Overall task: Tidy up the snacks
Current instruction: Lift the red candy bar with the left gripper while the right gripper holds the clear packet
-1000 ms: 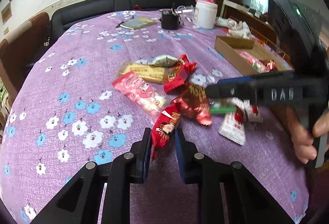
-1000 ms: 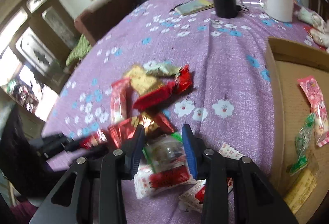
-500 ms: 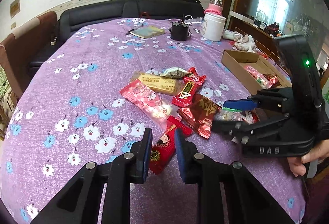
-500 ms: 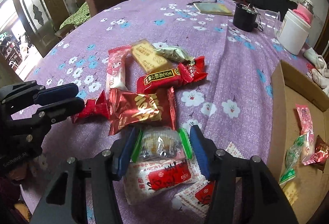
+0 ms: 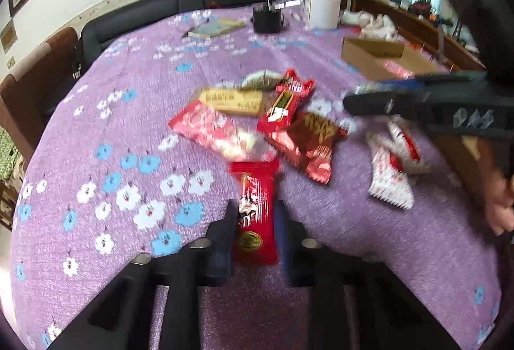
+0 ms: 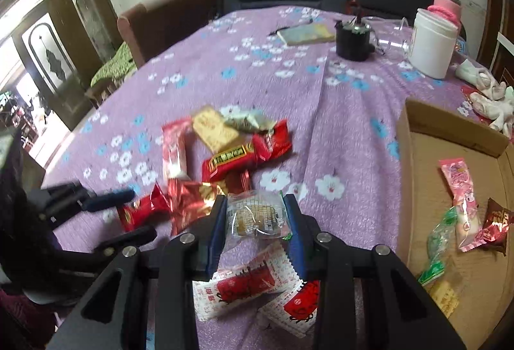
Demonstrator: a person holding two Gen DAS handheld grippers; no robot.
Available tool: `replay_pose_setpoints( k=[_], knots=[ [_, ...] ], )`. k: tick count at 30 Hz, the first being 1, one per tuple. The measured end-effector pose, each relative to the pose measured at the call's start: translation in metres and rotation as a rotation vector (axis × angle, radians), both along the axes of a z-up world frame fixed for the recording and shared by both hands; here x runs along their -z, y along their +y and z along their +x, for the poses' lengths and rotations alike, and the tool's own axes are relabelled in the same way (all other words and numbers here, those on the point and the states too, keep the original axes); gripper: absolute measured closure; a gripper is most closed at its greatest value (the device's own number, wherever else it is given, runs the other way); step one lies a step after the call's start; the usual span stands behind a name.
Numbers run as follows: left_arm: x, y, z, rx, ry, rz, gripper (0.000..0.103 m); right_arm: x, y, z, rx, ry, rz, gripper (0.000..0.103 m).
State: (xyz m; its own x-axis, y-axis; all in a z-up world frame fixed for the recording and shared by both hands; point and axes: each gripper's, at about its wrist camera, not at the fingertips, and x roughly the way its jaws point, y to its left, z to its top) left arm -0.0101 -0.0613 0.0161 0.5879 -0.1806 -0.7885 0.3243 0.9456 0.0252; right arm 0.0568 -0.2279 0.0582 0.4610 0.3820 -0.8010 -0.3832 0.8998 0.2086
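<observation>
Both claws now clamp snacks: left claw [image 5: 253, 221] red packet [image 5: 257, 215], right claw [image 6: 255, 215] clear packet [image 6: 257, 216]

Motion blur is smearing the snack pile [image 5: 257, 125]; my right gripper [image 5: 359, 94] is hiding the cardboard box [image 5: 372, 57] partly.

"DAS" stands on the right hand-held gripper [image 5: 356, 97].

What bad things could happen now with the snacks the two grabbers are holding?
The left gripper pinches only one end of the red snack packet, so it might swing or slip out. The right gripper, whose jaws have just been closing, squeezes a clear-wrapped pastry that might get crushed. The cardboard box has a raised wall that a dangling packet could catch on.
</observation>
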Motion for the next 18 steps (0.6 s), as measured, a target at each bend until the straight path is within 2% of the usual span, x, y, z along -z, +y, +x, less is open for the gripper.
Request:
replay_pose_setpoints(
  k=[5, 9, 14, 18],
  knots=[
    [-0.003, 0.004, 0.001, -0.036, -0.027, 0.007, 0.084, -0.011, -0.002, -0.003, -0.003, -0.033, 0.057, 0.069],
    [-0.016, 0.013, 0.000, -0.118, -0.116, -0.005, 0.084, -0.019, -0.002, -0.006, 0.004, -0.061, 0.097, 0.069],
    [-0.031, 0.025, -0.006, -0.241, -0.262, 0.026, 0.084, -0.023, 0.004, -0.011, -0.014, -0.093, 0.121, 0.069],
    [-0.037, 0.034, -0.007, -0.300, -0.310, 0.039, 0.084, -0.024, 0.010, -0.015, -0.036, -0.119, 0.117, 0.069]
  ],
)
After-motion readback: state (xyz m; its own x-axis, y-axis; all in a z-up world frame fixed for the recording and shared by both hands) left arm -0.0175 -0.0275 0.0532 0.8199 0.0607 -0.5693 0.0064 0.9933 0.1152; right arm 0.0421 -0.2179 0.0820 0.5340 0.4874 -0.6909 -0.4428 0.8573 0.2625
